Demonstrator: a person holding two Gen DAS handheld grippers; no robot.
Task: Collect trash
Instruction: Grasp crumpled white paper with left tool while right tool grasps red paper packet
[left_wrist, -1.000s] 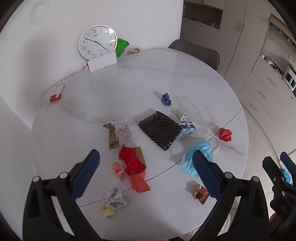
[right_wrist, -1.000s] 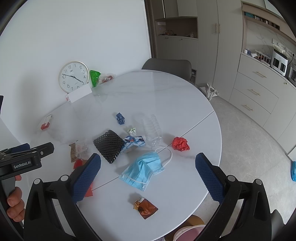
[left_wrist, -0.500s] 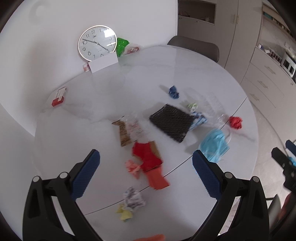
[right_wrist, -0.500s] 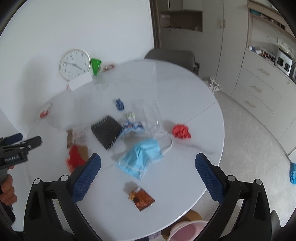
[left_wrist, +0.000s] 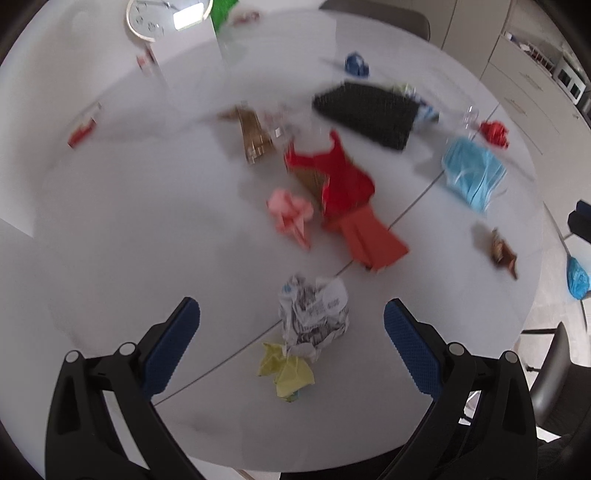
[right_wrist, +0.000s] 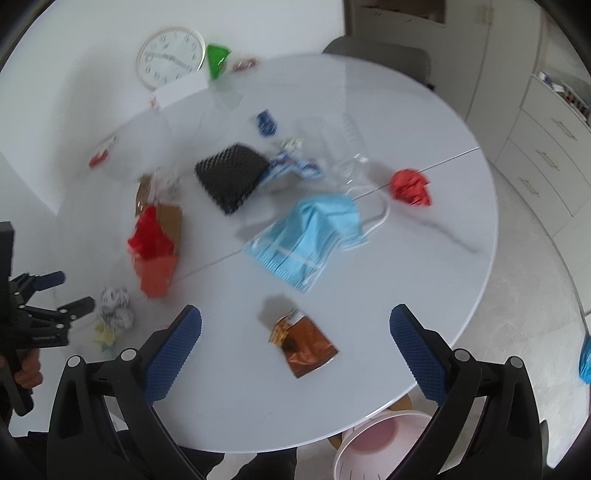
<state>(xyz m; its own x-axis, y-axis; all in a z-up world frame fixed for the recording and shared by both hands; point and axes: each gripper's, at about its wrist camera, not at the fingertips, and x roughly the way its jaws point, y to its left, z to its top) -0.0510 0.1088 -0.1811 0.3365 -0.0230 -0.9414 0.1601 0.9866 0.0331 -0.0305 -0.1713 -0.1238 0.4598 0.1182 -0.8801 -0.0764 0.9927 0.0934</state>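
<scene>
Crumpled newspaper ball (left_wrist: 314, 317) sits centred between the wide-apart fingers of the left hand-held gripper (left_wrist: 291, 332); lower straight, then squeeze. Right hand-held gripper (right_wrist: 295, 336), also spread, frames a brown wrapper (right_wrist: 304, 341).

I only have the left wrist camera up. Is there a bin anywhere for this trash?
Observer: Yes. The right wrist view shows a pink bin below the near edge of the table.
Operator: What is the right gripper doing?
Observer: The right gripper is open and empty, with the brown foil wrapper lying on the table just ahead, between its fingers.
Operator: Anything near the face mask that I'm missing?
Observer: A clear plastic bottle lies just beyond the blue face mask.
</scene>
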